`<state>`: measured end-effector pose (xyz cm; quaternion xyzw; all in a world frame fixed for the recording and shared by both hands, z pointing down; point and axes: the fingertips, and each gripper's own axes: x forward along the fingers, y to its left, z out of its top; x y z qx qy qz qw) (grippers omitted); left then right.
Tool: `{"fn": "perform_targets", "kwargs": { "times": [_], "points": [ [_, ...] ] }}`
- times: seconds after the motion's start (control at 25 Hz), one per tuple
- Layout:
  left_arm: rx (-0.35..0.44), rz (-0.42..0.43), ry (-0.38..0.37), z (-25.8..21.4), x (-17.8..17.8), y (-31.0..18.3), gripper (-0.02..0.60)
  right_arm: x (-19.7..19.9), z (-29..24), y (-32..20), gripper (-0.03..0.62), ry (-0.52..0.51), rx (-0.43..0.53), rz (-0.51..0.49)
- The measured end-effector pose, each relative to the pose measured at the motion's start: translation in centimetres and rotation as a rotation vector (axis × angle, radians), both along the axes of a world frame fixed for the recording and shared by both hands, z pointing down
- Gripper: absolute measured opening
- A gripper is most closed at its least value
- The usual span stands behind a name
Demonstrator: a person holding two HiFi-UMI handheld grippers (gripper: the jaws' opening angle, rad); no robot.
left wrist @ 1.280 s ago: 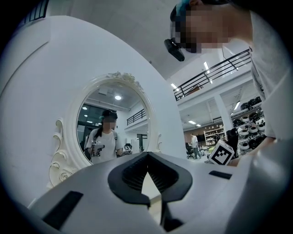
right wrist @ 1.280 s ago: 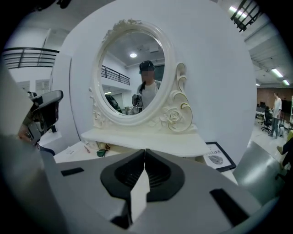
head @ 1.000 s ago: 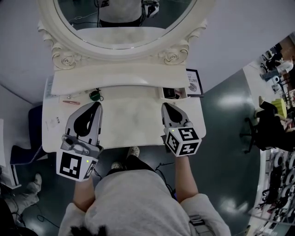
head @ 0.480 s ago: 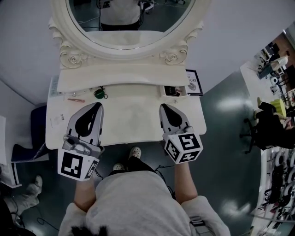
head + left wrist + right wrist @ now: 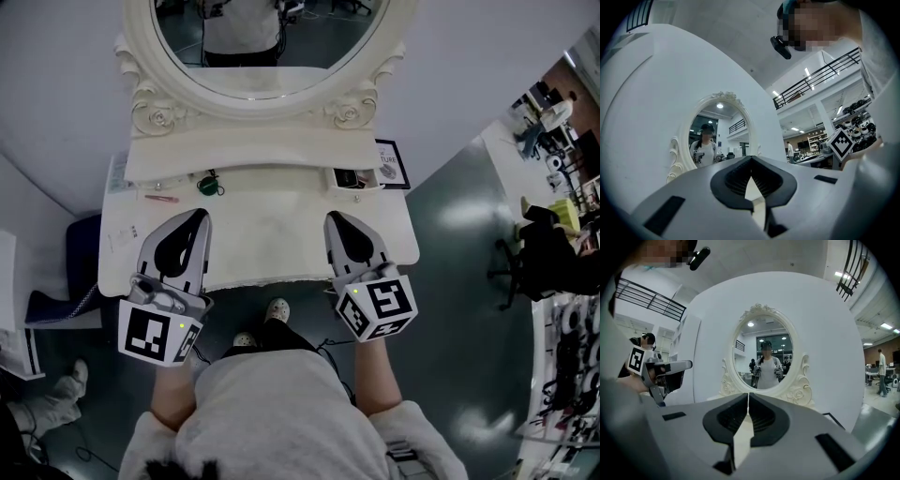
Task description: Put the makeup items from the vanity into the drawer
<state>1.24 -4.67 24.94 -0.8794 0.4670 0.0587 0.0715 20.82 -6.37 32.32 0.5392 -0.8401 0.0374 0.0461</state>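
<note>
Vanity top (image 5: 262, 234), head view

- Left gripper (image 5: 199, 216): jaws pressed together, nothing between them. It hangs over the left half of the top.
- Right gripper (image 5: 334, 218): jaws pressed together too, carrying nothing. It hangs over the right half.
- Change over the last second: both hands draw back toward the person. The right moves more, and its marker cube now sits off the front edge. The gap between its tips and the small drawer (image 5: 354, 188) at back right is a little wider.
- Drawer stands open. There are dark things inside, but I cannot tell what they are.
- Out on the top at back left, just under the shelf below the mirror (image 5: 272, 37): a thin pink stick (image 5: 161, 198) and a small green item (image 5: 208, 185), near each other and well apart from the drawer.
- Framed card (image 5: 392, 165) leans just right of the drawer.

Judgement: with both grippers empty and backing off, nothing is in transit. At least two pieces lie outside the drawer, so the task is not complete
</note>
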Motion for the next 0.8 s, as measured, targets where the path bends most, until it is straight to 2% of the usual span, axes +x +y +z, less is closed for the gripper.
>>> {"fn": "perform_targets", "kwargs": {
  "times": [0.8],
  "points": [
    [0.012,0.018,-0.003,-0.4,-1.0,5.1,0.015,-2.2,-2.3,6.3,0.025,-0.013,0.089,-0.013]
  ]
}}
